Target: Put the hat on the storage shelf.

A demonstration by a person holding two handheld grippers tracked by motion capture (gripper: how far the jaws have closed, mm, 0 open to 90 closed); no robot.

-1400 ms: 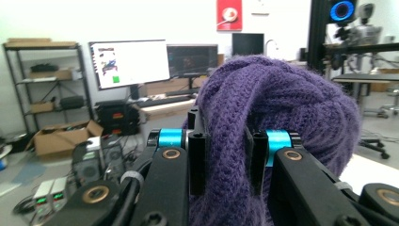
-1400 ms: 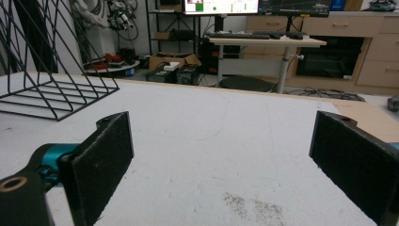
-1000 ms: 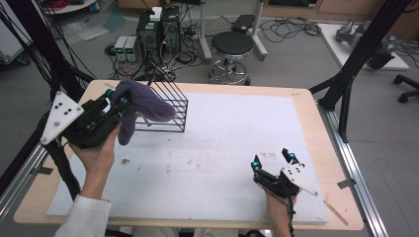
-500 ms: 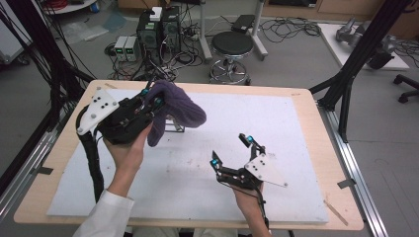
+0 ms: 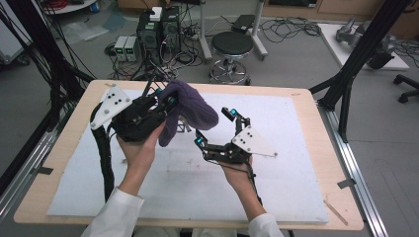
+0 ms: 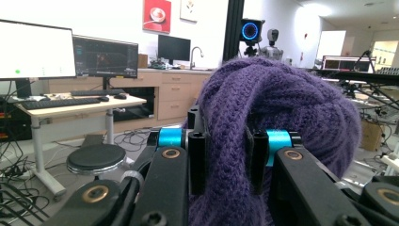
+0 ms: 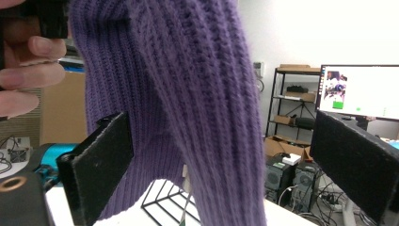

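Note:
A purple knitted hat (image 5: 191,109) hangs in the air over the white mat, pinched at its edge by my left gripper (image 5: 168,101), which is shut on it. In the left gripper view the hat (image 6: 282,103) bulges up and over the jaws, with knit squeezed between the pads (image 6: 196,160) of my left gripper (image 6: 226,162). My right gripper (image 5: 213,127) is lifted off the table just right of the hat, open. In the right gripper view the hat's drooping side (image 7: 188,94) hangs between the wide-apart pads (image 7: 101,160) without touching them.
A black wire basket (image 5: 186,127) stands on the white mat (image 5: 306,148) behind and under the hat; its lower frame (image 7: 164,201) shows below the knit. The wooden table edge (image 5: 54,168) borders the mat. A stool (image 5: 232,47) stands beyond the table.
My left gripper carried the hat rightward, away from the basket top. My right gripper rose off the mat and moved up and left until it reached the hanging hat.

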